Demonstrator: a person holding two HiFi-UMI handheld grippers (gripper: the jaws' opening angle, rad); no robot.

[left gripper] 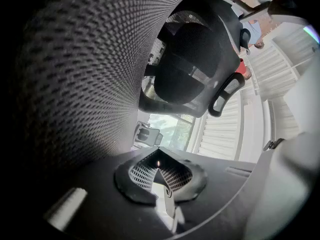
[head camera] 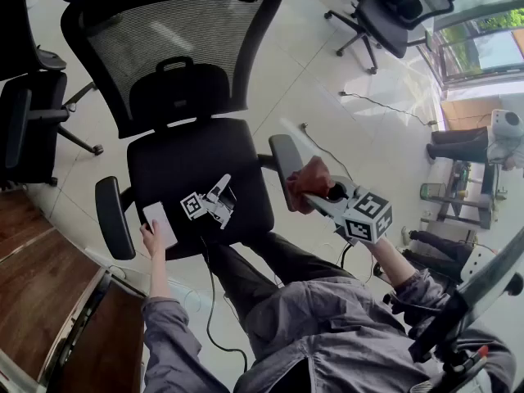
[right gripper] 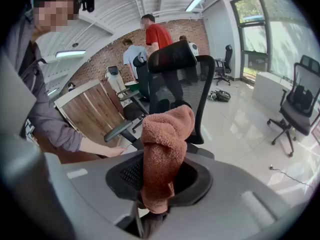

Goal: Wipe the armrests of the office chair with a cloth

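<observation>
The black mesh office chair (head camera: 192,150) stands in front of me, with its left armrest (head camera: 114,217) and right armrest (head camera: 286,166). My right gripper (head camera: 318,193) is shut on a rust-orange cloth (head camera: 309,182), which presses on the near end of the right armrest. That cloth (right gripper: 164,146) sticks up between the jaws in the right gripper view. My left gripper (head camera: 223,185) lies on the seat, not held, its marker cube toward me. Its jaws (left gripper: 158,165) meet at the tips with nothing between them and face the mesh back (left gripper: 75,74). A hand (head camera: 152,242) holds a white flat object (head camera: 160,222) by the seat's front left.
A second black chair (head camera: 33,113) stands at the left and a third (head camera: 397,11) at the far right. A cable (head camera: 385,105) lies on the tiled floor. Wooden surfaces (head camera: 49,293) fill the lower left. People (right gripper: 157,34) stand behind the chair by a brick wall.
</observation>
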